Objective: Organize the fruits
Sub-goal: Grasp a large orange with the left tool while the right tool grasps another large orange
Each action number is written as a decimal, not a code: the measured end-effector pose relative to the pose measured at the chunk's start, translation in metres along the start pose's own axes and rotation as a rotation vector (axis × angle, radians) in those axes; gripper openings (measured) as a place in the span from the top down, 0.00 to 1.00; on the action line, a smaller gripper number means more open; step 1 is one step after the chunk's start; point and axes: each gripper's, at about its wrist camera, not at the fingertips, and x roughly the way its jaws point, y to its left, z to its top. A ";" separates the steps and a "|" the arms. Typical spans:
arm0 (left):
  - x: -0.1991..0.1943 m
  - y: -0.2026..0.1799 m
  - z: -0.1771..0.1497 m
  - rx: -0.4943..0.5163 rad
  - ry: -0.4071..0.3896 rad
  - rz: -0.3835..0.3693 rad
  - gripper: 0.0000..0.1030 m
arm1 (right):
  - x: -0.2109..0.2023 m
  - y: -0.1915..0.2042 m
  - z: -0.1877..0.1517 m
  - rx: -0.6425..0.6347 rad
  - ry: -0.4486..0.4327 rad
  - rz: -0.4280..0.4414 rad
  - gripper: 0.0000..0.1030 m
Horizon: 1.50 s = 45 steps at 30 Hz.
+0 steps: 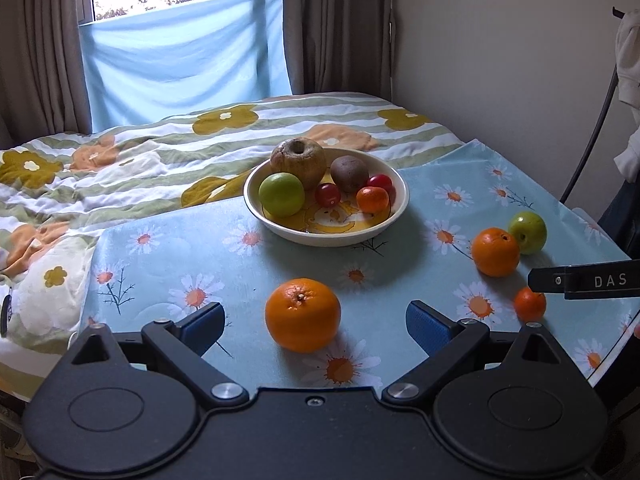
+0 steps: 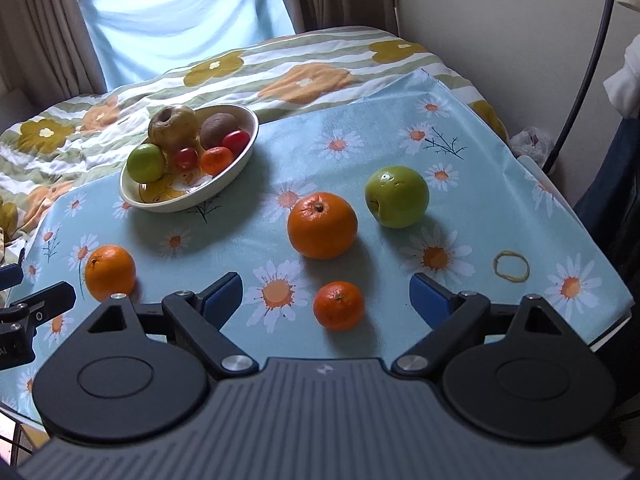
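On the left side, the left tongs (image 1: 314,326) stand wide open and hold nothing. A large orange (image 1: 303,314) lies on the tabletop (image 1: 200,248) just between the two blue pads, not yet touched. I judge the tongs are lined up this way so they can close on this fruit next.

Further back, near the middle, the bowl (image 1: 394,222) sits close to the far edge of the tabletop, beside the bed (image 1: 120,152). It already holds several fruits: a brownish apple, a green one, a kiwi, two small red fruits and a small orange one. So the bowl seems to be the collecting place, and part of the task looks done.

To the right, a second orange (image 2: 322,225) and a green apple (image 2: 397,196) lie near each other but apart. A mandarin (image 2: 339,304) lies in front of them, between the pads of the right tongs (image 2: 326,294), which are also wide open and empty. At the far right a rubber band (image 2: 511,266) lies alone; it is not fruit and probably can stay.

Four fruits are still outside the bowl.
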 end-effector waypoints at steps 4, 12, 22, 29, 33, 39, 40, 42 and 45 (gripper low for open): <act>0.020 0.009 -0.002 -0.001 0.028 -0.021 0.05 | 0.019 0.002 -0.001 0.021 -0.002 -0.023 0.00; 0.050 0.017 0.001 0.000 0.065 -0.058 0.10 | 0.048 0.005 0.004 0.043 0.002 -0.045 0.01; 0.077 0.023 0.002 0.003 0.125 -0.085 0.17 | 0.067 0.013 0.014 0.038 0.009 -0.058 0.04; 0.087 0.025 0.000 -0.007 0.161 -0.107 0.35 | 0.079 0.019 0.021 0.017 0.016 -0.074 0.06; 0.084 0.023 0.000 0.010 0.163 -0.101 0.36 | 0.083 0.020 0.023 0.014 0.024 -0.082 0.08; 0.081 0.023 -0.002 0.013 0.171 -0.103 0.37 | 0.091 0.021 0.026 0.002 0.043 -0.084 0.12; 0.080 0.023 -0.003 0.014 0.172 -0.103 0.37 | 0.092 0.021 0.027 0.000 0.046 -0.084 0.14; 0.078 0.023 -0.005 0.014 0.173 -0.101 0.37 | 0.094 0.020 0.028 -0.003 0.049 -0.083 0.17; 0.076 0.022 -0.006 0.010 0.176 -0.098 0.37 | 0.098 0.020 0.029 -0.011 0.055 -0.088 0.21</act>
